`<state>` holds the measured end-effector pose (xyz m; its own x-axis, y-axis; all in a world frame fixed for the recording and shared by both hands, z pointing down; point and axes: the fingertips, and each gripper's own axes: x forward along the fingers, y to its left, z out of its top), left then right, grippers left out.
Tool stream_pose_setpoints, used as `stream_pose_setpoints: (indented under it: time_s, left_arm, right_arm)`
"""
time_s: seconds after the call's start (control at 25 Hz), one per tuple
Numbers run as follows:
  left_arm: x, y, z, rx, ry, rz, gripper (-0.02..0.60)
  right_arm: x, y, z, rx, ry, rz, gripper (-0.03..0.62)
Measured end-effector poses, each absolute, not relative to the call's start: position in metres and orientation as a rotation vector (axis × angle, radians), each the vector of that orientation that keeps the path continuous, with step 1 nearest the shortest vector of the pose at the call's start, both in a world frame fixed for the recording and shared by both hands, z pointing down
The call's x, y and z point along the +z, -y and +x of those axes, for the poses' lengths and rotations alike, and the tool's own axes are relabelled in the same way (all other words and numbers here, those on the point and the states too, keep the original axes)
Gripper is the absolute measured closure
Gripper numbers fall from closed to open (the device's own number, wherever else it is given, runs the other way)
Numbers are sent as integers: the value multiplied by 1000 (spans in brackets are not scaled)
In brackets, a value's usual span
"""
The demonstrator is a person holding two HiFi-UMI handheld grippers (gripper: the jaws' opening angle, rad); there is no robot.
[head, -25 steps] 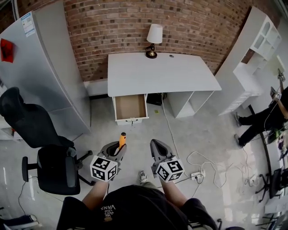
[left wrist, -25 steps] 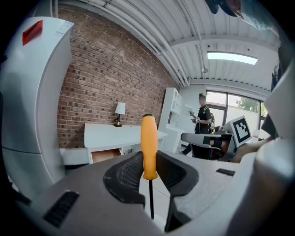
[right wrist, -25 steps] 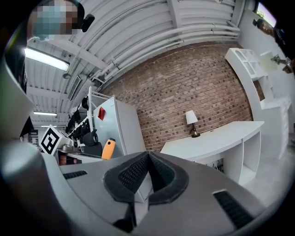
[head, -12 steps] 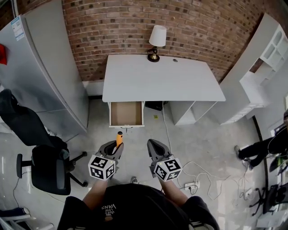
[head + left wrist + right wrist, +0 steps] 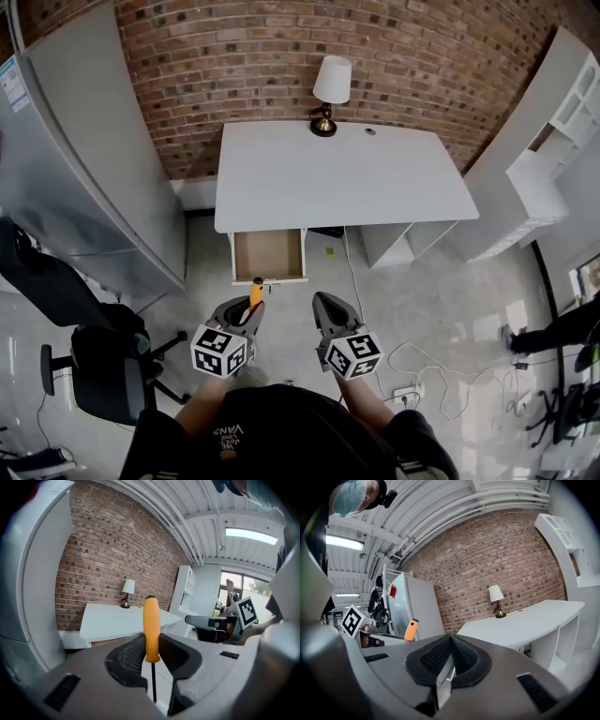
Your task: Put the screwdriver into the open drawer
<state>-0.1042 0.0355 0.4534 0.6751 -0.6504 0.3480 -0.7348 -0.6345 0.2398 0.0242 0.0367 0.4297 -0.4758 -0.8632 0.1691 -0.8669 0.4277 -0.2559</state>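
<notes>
My left gripper (image 5: 246, 311) is shut on a screwdriver (image 5: 255, 292) with an orange handle, which points up and forward toward the desk. In the left gripper view the orange handle (image 5: 151, 629) stands pinched between the jaws, its thin shaft running down below. The open drawer (image 5: 269, 256) hangs out from under the left side of the white desk (image 5: 342, 174), just ahead of the screwdriver tip, and it looks bare inside. My right gripper (image 5: 328, 309) is shut with nothing in it, level with the left one. From the right gripper view the orange handle (image 5: 410, 630) shows at the left.
A table lamp (image 5: 331, 90) stands at the desk's back edge against the brick wall. A black office chair (image 5: 89, 352) is at the left, beside a tall grey cabinet (image 5: 89, 150). White shelving (image 5: 553, 131) stands right. Cables and a power strip (image 5: 405, 390) lie on the floor at the right.
The desk and drawer have come closer to both grippers as the person stepped forward. The screwdriver stays gripped in the left gripper, its tip now close to the drawer front.
</notes>
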Motion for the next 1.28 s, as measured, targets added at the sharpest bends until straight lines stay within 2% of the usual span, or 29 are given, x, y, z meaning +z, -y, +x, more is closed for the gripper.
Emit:
stream_pose_setpoints:
  time_s: [0.88,1.28]
  left_arm:
    - [478,109,-146,445,679,2660,494]
    - [516,135,-119,527,653,2606,494]
  right_arm:
    - [434,77,-20,492,2358,2048,599]
    - [458,99,6,595,2360,2074,599]
